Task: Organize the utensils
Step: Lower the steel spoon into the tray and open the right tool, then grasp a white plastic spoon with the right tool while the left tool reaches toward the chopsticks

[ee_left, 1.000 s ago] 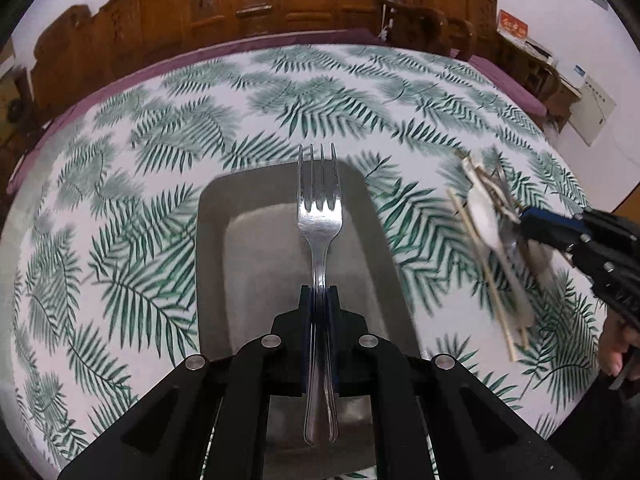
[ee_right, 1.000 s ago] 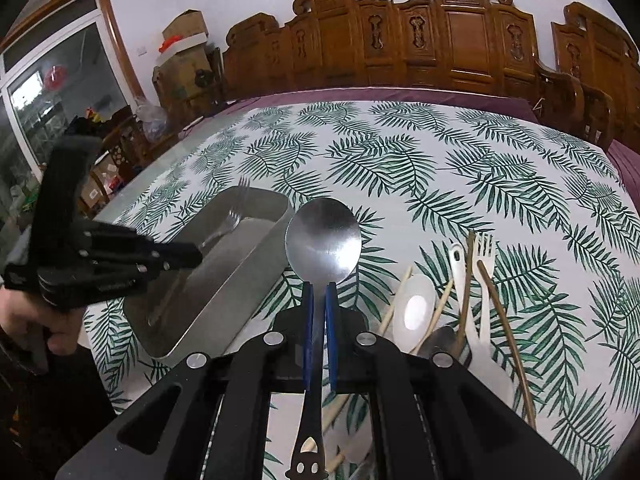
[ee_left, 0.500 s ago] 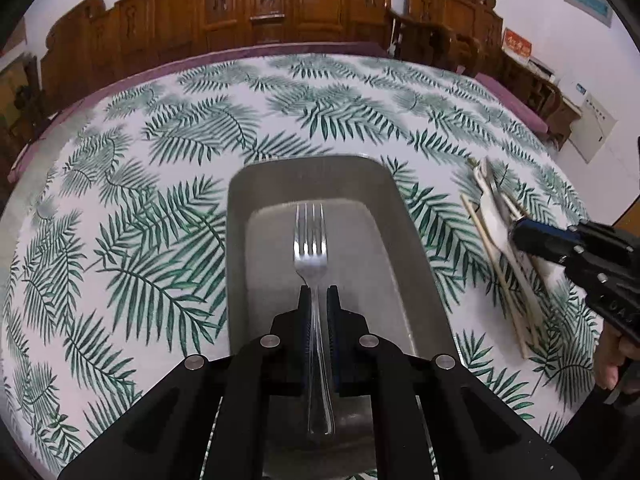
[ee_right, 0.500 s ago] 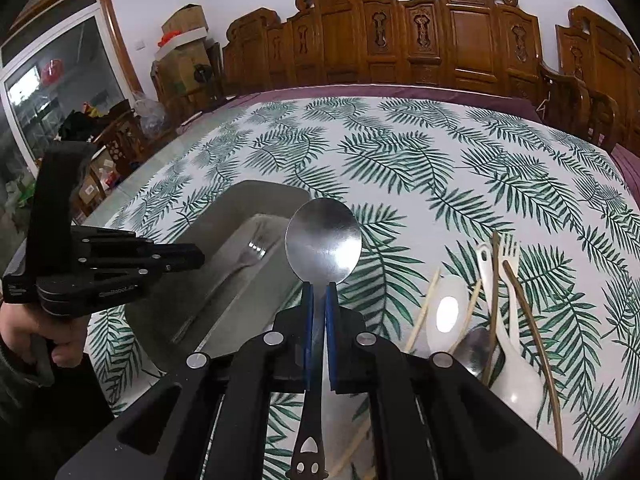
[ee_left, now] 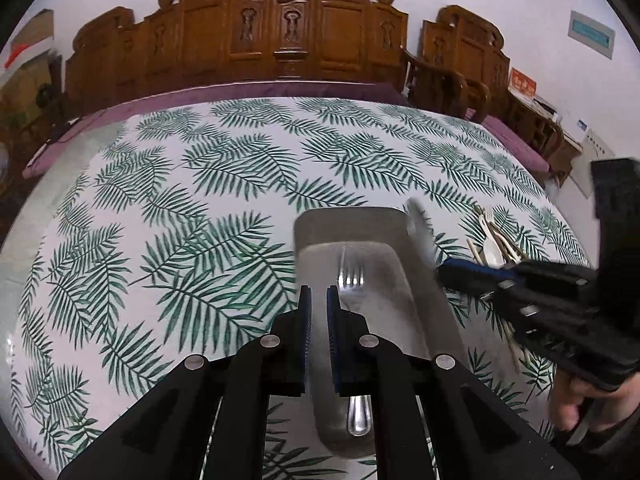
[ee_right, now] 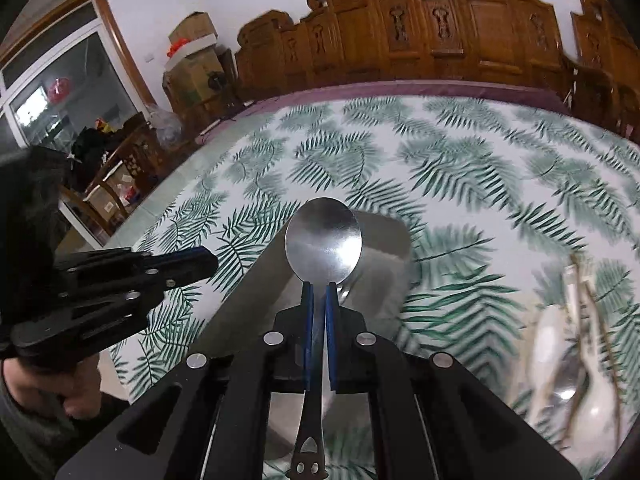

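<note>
The left hand-held gripper [ee_left: 319,308] hangs over the near end of the metal tray [ee_left: 344,216], its jaws drawn almost together with nothing between them. The fork [ee_left: 352,280] lies flat in the tray, tines pointing away, so that piece looks done.

The right hand-held gripper [ee_right: 319,304] is clamped on the neck of a steel spoon [ee_right: 324,240], whose bowl hovers above the tray. The step in hand seems to be placing this spoon. It likely needs lowering beside the fork, then release.

More utensils [ee_right: 568,340] wait on the desk [ee_left: 180,200] at the right.
</note>
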The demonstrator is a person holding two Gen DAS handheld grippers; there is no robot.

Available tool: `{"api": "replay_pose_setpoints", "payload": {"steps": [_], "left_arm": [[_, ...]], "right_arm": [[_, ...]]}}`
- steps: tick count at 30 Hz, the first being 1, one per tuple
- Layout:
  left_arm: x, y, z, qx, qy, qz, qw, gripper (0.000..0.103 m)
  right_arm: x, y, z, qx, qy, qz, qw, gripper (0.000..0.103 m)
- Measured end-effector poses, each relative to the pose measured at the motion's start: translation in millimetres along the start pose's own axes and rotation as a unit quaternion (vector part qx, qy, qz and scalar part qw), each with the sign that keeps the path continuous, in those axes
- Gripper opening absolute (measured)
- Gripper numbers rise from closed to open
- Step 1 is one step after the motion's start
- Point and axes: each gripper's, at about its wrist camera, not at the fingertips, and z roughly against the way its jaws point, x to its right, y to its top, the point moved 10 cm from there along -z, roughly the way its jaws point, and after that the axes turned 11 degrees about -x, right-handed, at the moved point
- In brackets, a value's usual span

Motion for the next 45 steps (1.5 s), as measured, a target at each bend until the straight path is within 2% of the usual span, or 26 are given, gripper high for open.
{"api": "replay_pose_setpoints", "payload": {"steps": [6, 16, 25, 30, 32, 34, 38, 40, 43, 45], "left_arm": [[-9.1, -1.8, 1.5, 0.001, 0.0, 0.006, 1.0, 0.007], [-7.0, -2.5, 2.1, 0.002, -0.003, 0.001, 1.0, 0.006], [5.7, -2.5, 1.8, 0.004, -0.01, -0.006, 0.9999, 0.007], [31.5, -0.5, 5.3, 0.011, -0.029, -0.024, 0.9992, 0.007], [44.6, -0.5, 6.8, 0.013, -0.037, -0.032, 0.9987, 0.013], [57.5, -0.2, 7.7, 0.017, -0.043, -0.041, 0.9981, 0.024], [83.2, -0.5, 6.0, 0.016, -0.052, -0.061, 0.9967, 0.03], [93.5, -0.8, 5.4, 0.016, -0.055, -0.067, 0.9961, 0.038], [107.7, -1.6, 3.3, 0.016, -0.058, -0.077, 0.9952, 0.041], [115.9, -3.2, 0.7, 0.014, -0.06, -0.081, 0.9948, 0.042]], "right_arm": [[-8.6, -6.6, -44.0, -0.04, -0.016, -0.01, 0.999, 0.007], [-0.7, -7.1, -56.2, -0.056, -0.02, -0.028, 0.998, 0.01], [5.6, 3.6, -25.5, -0.026, -0.003, -0.028, 0.999, 0.011], [32.4, -7.1, 18.1, -0.001, -0.033, -0.017, 0.999, 0.011], [54.3, -17.4, 37.9, 0.003, -0.057, -0.019, 0.998, 0.011], [73.8, -27.3, 52.4, 0.004, -0.08, -0.021, 0.997, 0.011], [115.0, -49.5, 70.3, -0.003, -0.126, -0.028, 0.992, 0.011], [128.5, -59.6, 73.8, -0.007, -0.136, -0.034, 0.99, 0.011], [139.3, -71.5, 72.7, -0.008, -0.14, -0.044, 0.989, 0.011], [142.5, -78.0, 65.5, -0.014, -0.138, -0.045, 0.989, 0.016]]}}
